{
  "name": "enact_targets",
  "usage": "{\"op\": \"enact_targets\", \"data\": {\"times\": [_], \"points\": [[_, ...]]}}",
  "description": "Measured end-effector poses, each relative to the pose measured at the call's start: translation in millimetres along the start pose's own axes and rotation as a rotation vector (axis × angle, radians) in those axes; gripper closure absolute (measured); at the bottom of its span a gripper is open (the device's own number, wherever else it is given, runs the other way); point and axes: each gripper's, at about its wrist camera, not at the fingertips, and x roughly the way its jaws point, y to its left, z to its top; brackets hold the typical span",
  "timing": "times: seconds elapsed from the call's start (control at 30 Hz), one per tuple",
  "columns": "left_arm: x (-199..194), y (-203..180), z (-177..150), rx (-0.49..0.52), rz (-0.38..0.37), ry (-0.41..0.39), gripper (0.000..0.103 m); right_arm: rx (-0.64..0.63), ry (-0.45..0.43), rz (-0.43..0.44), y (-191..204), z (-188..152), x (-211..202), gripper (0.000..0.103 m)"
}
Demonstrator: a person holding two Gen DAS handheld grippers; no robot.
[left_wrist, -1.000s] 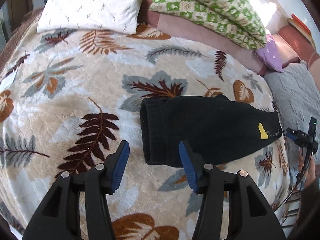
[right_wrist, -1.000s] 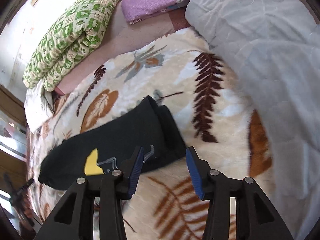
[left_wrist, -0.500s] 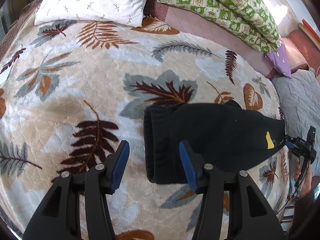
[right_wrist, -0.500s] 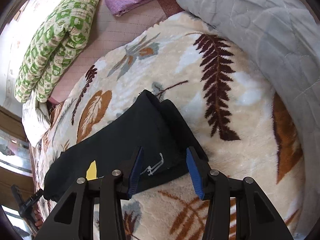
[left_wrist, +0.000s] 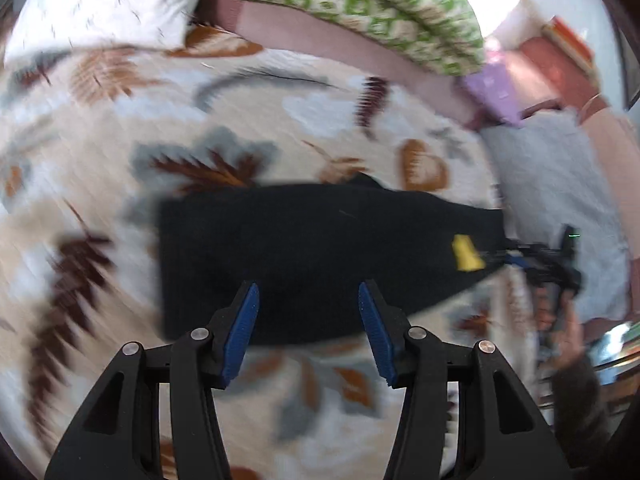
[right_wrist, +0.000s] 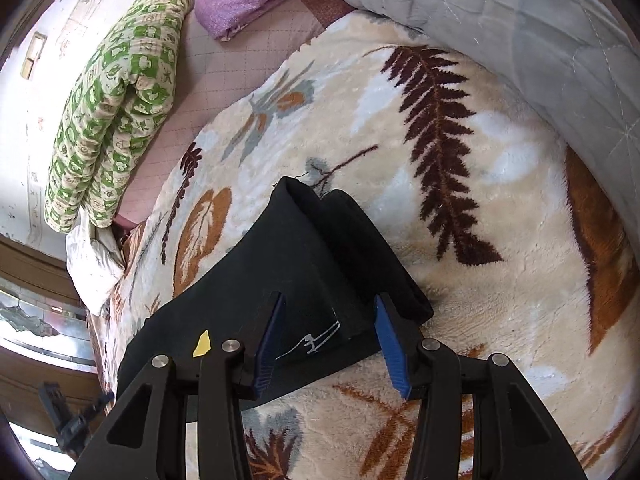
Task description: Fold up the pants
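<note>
One view (right_wrist: 316,344) alone shows the pants' (left_wrist: 312,256) white logo.

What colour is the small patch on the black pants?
Yellow. The small patch on the black pants shows best in the right wrist view; the left wrist view is blurred.

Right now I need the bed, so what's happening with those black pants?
A person is folding black pants on the leaf-patterned blanket, with a handheld gripper in each hand. The pants lie already folded into a compact strip. The left gripper is open over one end, and the right gripper is open at the other end, near the yellow patch. Neither holds the fabric.
</note>
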Motion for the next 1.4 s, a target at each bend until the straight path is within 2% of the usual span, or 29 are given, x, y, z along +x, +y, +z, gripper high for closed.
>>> {"op": "enact_targets", "data": {"times": [0.07,0.13,0.37,0.47,0.57,0.63,0.73,0.77,0.8,0.9,1.13,1.2,1.4], "points": [[2,-6,-13,-0.009,0.034,-0.028,0.052,-0.005,0.000,0.000,1,1,0,0.055],[6,0,-19,-0.082,0.043,-0.067,0.052,-0.007,-0.001,-0.002,2,1,1,0.055],[22,36,-11,-0.426,-0.039,-0.153,0.053,0.019,-0.011,0.022,-3,1,-1,0.055],[22,48,-11,-0.524,-0.091,-0.171,0.053,0.037,-0.015,0.043,-6,1,-2,0.055],[11,48,-18,-0.528,-0.130,-0.142,0.053,0.044,-0.013,0.057,-8,1,-3,0.055],[-5,52,-23,-0.538,-0.142,-0.164,0.053,0.043,-0.011,0.065,-9,1,-3,0.055],[-26,68,-23,-0.552,-0.148,-0.191,0.052,0.035,0.000,0.068,-9,2,-2,0.055],[-28,75,-21,-0.558,-0.124,-0.183,0.052,0.033,0.001,0.068,-9,2,-2,0.055],[-28,83,-20,-0.571,-0.095,-0.171,0.052,0.030,0.002,0.067,-9,2,-1,0.055],[-13,98,-27,-0.637,-0.151,-0.087,0.053,0.032,0.002,0.064,-8,2,0,0.053],[1,88,-27,-0.692,-0.213,-0.072,0.052,0.039,0.000,0.052,-5,3,1,0.051],[9,88,-26,-0.748,-0.233,-0.045,0.052,0.038,0.002,0.048,-4,4,1,0.051],[26,83,-13,-0.784,-0.151,-0.033,0.053,0.044,0.004,0.043,-5,3,2,0.051]]}}
